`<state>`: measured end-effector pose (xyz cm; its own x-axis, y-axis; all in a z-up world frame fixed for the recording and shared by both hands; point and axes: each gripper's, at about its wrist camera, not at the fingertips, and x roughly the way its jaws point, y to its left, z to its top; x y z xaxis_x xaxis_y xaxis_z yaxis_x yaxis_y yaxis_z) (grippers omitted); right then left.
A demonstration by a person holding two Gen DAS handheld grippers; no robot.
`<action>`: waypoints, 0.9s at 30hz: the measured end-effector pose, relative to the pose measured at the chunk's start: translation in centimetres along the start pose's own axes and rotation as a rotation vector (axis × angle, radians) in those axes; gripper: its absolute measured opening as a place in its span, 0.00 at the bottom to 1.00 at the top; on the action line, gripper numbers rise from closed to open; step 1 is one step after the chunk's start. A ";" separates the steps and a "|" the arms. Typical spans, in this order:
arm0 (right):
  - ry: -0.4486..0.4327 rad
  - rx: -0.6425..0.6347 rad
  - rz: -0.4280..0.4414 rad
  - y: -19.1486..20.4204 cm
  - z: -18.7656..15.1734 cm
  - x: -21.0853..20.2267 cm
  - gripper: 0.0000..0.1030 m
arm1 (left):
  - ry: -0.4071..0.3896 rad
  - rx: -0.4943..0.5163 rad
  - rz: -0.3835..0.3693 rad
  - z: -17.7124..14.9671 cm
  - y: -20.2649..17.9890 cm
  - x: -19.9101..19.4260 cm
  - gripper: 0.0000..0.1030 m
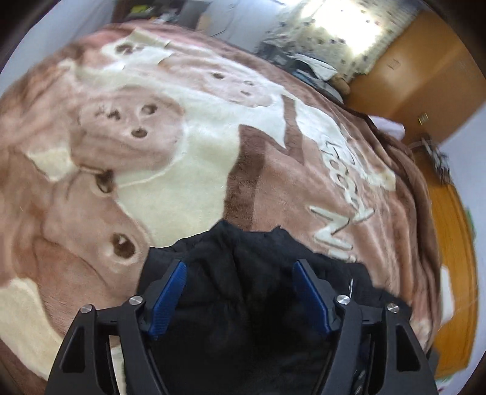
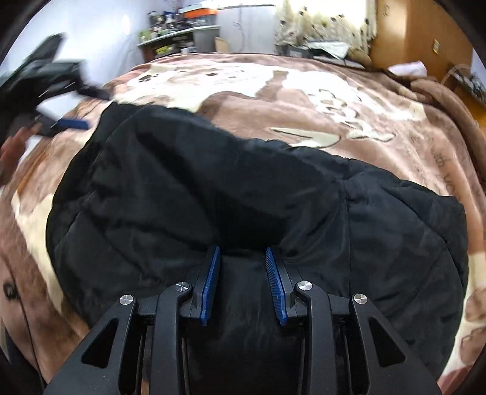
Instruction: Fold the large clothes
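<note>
A black padded jacket (image 2: 212,188) lies on a brown and cream plush blanket (image 2: 303,91) that covers a bed. My right gripper (image 2: 242,252) is closed partway on a thick fold of the jacket near its near edge, blue pads pressing the fabric from both sides. My left gripper (image 1: 240,267) is open wide, and a bunched part of the jacket (image 1: 243,288) lies between and under its blue pads without being pinched. In the right wrist view the left gripper (image 2: 60,121) shows blurred at the far left, above the blanket beside the jacket's edge.
The blanket (image 1: 152,136) spreads over the whole bed. A wooden wardrobe (image 1: 419,76) stands at the right, a bright curtained window (image 2: 328,21) at the back, and cluttered shelves (image 2: 176,33) against the far wall. Small items (image 2: 328,48) lie at the bed's far end.
</note>
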<state>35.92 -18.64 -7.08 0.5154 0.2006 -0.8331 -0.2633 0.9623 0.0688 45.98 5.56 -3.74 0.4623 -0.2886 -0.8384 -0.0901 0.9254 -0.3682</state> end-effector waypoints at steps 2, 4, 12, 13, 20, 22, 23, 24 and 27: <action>0.029 0.005 0.005 -0.3 0.7 1.0 0.31 | -0.024 0.058 0.018 -0.9 -0.6 -0.9 0.72; 0.061 0.019 0.010 -0.4 1.1 1.9 0.31 | -0.036 0.108 -0.001 -2.0 -1.4 -1.6 0.72; 0.158 0.109 0.041 -1.7 3.5 5.7 0.32 | 0.064 0.291 0.013 -6.0 -5.7 1.7 0.72; 0.161 0.141 0.043 -2.0 3.8 6.3 0.32 | 0.072 0.300 0.023 -6.2 -5.9 2.4 0.72; 0.139 0.159 0.047 -2.1 4.1 5.4 0.32 | 0.141 0.307 0.165 -6.4 -6.3 6.4 0.72; 0.091 0.191 0.079 -3.0 3.7 3.6 0.32 | 0.149 0.324 0.181 -6.5 -6.2 6.9 0.74; 0.067 0.207 0.076 -3.5 3.5 2.6 0.32 | 0.158 0.315 0.183 -6.4 -6.0 7.0 0.74; 0.043 0.218 0.048 -4.2 3.2 1.4 0.32 | 0.165 0.290 0.180 -6.3 -5.8 7.0 0.74; 0.031 0.195 -0.001 -5.9 2.6 -0.5 0.32 | 0.169 0.269 0.170 -6.1 -5.5 7.0 0.74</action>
<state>39.35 -23.91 -5.64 0.4893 0.1963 -0.8497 -0.0984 0.9805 0.1699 44.37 -3.08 -10.04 0.3058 -0.1409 -0.9416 0.0925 0.9887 -0.1179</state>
